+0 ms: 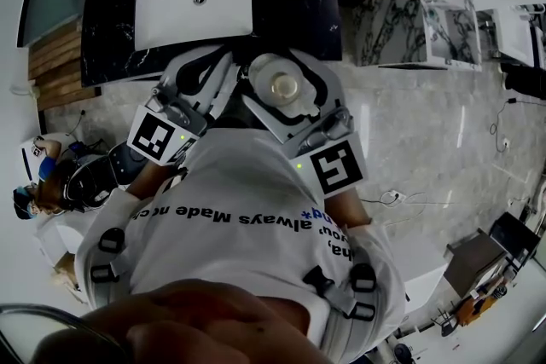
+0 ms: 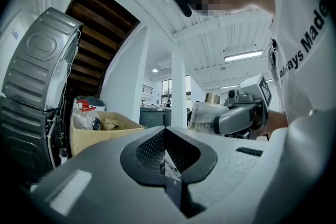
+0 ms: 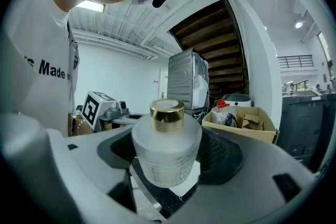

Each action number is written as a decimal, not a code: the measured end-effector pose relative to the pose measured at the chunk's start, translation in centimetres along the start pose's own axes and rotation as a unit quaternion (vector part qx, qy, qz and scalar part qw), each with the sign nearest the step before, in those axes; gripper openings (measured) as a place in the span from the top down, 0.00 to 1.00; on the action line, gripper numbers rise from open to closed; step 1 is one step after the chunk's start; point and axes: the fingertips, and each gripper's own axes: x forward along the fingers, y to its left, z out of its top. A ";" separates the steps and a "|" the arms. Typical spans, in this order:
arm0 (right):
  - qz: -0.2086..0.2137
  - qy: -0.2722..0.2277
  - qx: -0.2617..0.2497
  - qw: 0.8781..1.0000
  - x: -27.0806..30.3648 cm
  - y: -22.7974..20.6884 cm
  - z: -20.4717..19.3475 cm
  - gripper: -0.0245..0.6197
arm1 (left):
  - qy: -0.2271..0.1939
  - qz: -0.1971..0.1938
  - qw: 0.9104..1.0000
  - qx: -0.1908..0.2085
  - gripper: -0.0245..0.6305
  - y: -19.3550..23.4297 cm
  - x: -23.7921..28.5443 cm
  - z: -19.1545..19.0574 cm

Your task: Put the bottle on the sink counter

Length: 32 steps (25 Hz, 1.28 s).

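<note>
Sink (image 1: 194, 2) in counter (image 1: 115, 47) ahead; bottle (image 1: 282, 86) between right gripper's (image 1: 288, 74) fingers (image 1: 322, 94); left gripper (image 1: 205, 71) just beside

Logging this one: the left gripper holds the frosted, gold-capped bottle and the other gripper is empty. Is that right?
No. It is the right gripper that holds the frosted, gold-capped bottle, as the right gripper view shows. The left gripper is the empty one, jaws together.

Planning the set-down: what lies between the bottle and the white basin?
Only bare black counter; the head view shows nothing standing between the bottle and the basin.
</note>
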 end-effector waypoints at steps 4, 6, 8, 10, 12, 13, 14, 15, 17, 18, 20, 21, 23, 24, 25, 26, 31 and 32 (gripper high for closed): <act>-0.007 -0.005 -0.003 1.000 3.0 -2.9 0.6 0.45 | -0.004 0.003 1.000 -0.003 0.98 3.6 1.8 0.0; -0.010 -0.005 -0.003 1.000 4.6 -4.4 0.9 0.45 | -0.005 0.002 1.000 -0.004 0.98 5.5 2.7 -0.2; -0.013 -0.004 -0.003 1.000 6.2 -5.8 1.2 0.45 | -0.004 -0.002 1.000 -0.005 0.98 7.4 3.8 -0.3; -0.017 -0.006 -0.003 1.000 7.9 -7.1 1.5 0.45 | -0.006 -0.005 1.000 -0.005 0.98 9.3 4.9 -0.3; -0.023 -0.003 -0.004 1.000 9.5 -8.5 1.6 0.45 | -0.007 -0.007 1.000 -0.007 0.98 11.3 5.8 -0.3; -0.026 0.000 -0.002 1.000 10.2 -9.1 1.6 0.45 | -0.008 -0.008 1.000 -0.008 0.98 12.3 6.3 -0.2; -0.029 0.003 0.001 1.000 11.0 -9.7 1.7 0.45 | -0.009 -0.010 1.000 -0.009 0.98 13.2 6.7 -0.1; -0.032 0.007 0.002 0.999 11.7 -10.3 1.7 0.45 | -0.010 -0.012 1.000 -0.010 0.98 14.0 7.1 -0.1; -0.036 0.012 -0.002 0.999 13.1 -11.4 1.9 0.45 | -0.006 -0.019 1.000 -0.014 0.98 15.4 8.0 -0.3; -0.039 0.014 -0.005 0.999 13.8 -11.9 1.9 0.45 | -0.002 -0.023 1.000 -0.017 0.98 16.0 8.4 -0.5; -0.044 0.019 -0.007 0.999 14.9 -12.8 1.9 0.45 | 0.002 -0.030 0.999 -0.023 0.98 17.0 9.2 -0.9; -0.046 0.020 -0.007 0.999 15.4 -13.2 1.9 0.45 | 0.004 -0.034 0.999 -0.028 0.98 17.5 9.5 -1.0; -0.050 0.022 -0.007 0.998 16.2 -13.9 1.8 0.45 | 0.007 -0.040 0.999 -0.036 0.98 18.2 10.2 -1.2; -0.052 0.023 -0.007 0.998 16.6 -14.2 1.7 0.45 | 0.008 -0.042 0.998 -0.037 0.98 18.5 10.5 -1.3; -0.053 0.025 -0.005 0.998 16.9 -14.6 1.6 0.45 | 0.008 -0.045 0.998 -0.037 0.98 18.8 10.8 -1.4; -0.053 0.028 -0.004 0.998 17.1 -14.8 1.5 0.45 | 0.009 -0.047 0.998 -0.037 0.98 19.0 11.0 -1.5; -0.046 0.033 -0.005 0.998 17.7 -16.1 1.1 0.45 | 0.020 -0.048 0.998 -0.039 0.98 19.6 12.2 -2.0; -0.046 0.032 -0.003 0.998 17.7 -16.5 1.0 0.45 | 0.021 -0.047 0.998 -0.039 0.98 19.6 12.5 -2.0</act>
